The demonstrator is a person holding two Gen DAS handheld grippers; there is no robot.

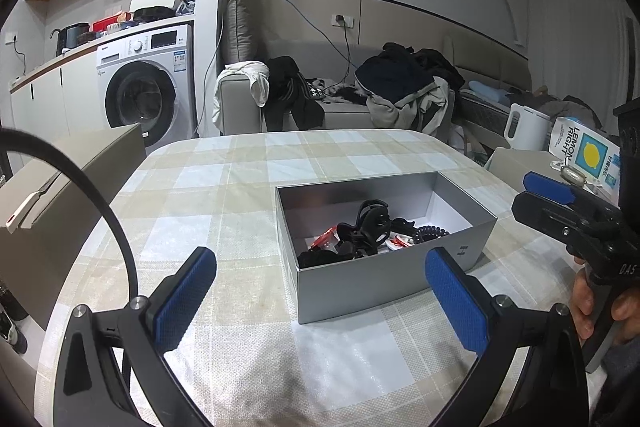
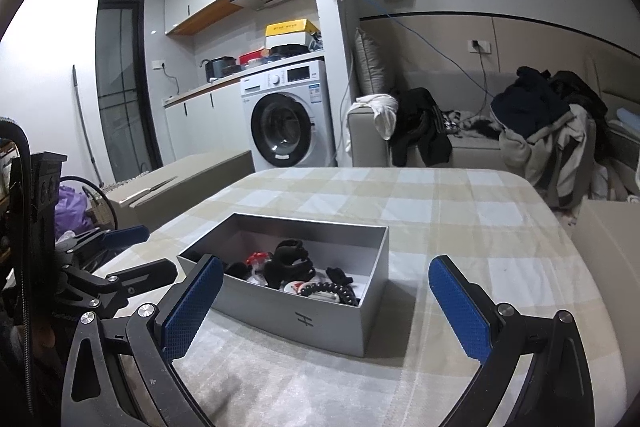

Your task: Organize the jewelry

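Grey open-topped box [image 1: 384,279], rectangular, marked "H" on its near wall, standing on the checked-cloth surface [image 1: 224,195]. Contents, heaped toward the near end: black claw hair clip [image 1: 370,223], black coiled hair tie [image 1: 430,233], dark beaded bracelet [image 2: 330,291], red-and-white small items [image 1: 326,239], further black pieces too tangled to tell apart. Left tool [image 1: 320,303]: blue-padded fingers spread wide, nothing between them, held near the box's near wall. Right tool [image 2: 326,311]: likewise wide open and empty, just right of the box in the left view. Far background: washing machine [image 1: 146,87], sofa [image 1: 340,103] with piled clothes [image 1: 408,83].
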